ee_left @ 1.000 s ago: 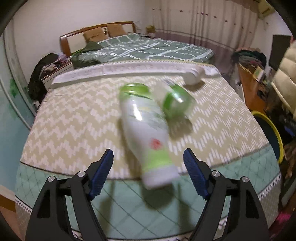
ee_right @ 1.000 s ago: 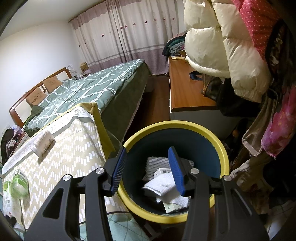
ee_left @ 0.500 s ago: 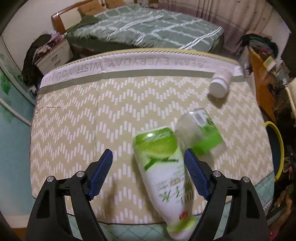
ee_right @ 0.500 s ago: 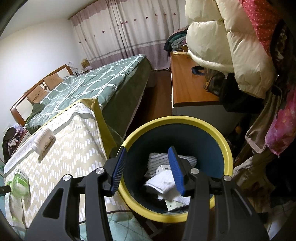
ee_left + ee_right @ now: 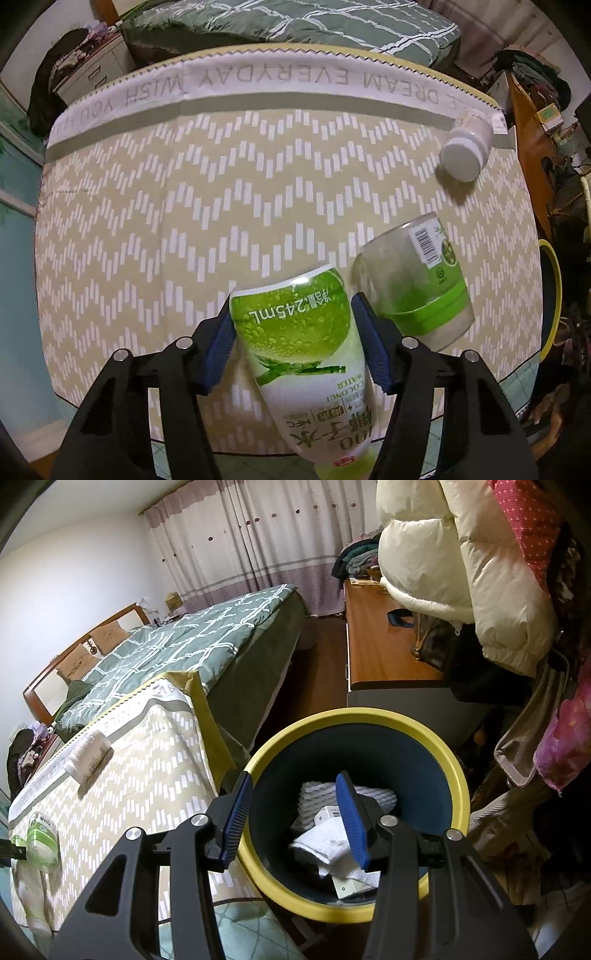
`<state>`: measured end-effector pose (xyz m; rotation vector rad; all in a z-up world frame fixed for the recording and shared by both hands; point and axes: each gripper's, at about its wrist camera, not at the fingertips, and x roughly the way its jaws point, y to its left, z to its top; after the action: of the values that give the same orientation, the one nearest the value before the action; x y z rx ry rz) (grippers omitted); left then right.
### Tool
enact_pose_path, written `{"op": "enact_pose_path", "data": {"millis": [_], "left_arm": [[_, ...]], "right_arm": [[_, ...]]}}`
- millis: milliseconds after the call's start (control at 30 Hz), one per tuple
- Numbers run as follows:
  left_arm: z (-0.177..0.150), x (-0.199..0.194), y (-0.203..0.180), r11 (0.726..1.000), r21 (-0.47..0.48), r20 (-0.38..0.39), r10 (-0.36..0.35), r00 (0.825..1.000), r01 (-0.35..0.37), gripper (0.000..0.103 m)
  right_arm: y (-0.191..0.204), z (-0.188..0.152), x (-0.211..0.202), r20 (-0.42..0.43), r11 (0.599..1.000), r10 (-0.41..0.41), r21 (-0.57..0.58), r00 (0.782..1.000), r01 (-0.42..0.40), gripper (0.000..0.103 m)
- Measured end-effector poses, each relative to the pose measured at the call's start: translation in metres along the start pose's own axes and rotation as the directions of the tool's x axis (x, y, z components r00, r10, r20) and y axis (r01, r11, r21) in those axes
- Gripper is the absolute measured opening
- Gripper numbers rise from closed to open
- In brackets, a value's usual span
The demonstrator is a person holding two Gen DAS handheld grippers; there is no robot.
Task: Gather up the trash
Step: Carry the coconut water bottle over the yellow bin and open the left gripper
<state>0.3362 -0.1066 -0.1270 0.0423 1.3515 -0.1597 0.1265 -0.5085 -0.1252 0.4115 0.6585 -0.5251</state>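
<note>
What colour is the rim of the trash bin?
Yellow; the bin's rim circles a dark blue inside, clearest in the right wrist view.

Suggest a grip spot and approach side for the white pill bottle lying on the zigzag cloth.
Grip the white pill bottle across its cylindrical body, behind the wider cap. It lies on its side near the cloth's far right corner, cap toward the left gripper, so come from above with the fingers straddling the barrel crosswise. Probably the right gripper suits, being free over the bin.

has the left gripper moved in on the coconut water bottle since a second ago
Yes. The left gripper has advanced toward the bedspread's text band, and its pads now flank the coconut water bottle.
</note>
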Motion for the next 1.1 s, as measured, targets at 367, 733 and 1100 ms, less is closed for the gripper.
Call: {"op": "enact_pose_path", "data": {"millis": [367, 733, 1100], "left_arm": [[-0.029, -0.093, -0.022, 0.99, 0.139, 0.336, -0.041, 0.941, -0.006, 0.055], [-0.119, -0.145, -0.056, 0.964, 0.26, 0.557, -0.104, 0.824, -0.054, 0.052], [-0.139, -0.163, -0.108, 0.915, 0.403, 0.532, -0.231, 0.814, -0.003, 0.052]], "right_arm": [[0.0, 0.0, -0.002, 0.011, 1.0, -0.004, -0.001, 1.0, 0.004, 0.045], [0.0, -0.009, -0.021, 0.059, 1.0, 0.016, -0.017, 0.998, -0.015, 0.045], [-0.014, -0.018, -0.045, 0.062, 0.998, 0.036, -0.043, 0.997, -0.034, 0.045]]}}
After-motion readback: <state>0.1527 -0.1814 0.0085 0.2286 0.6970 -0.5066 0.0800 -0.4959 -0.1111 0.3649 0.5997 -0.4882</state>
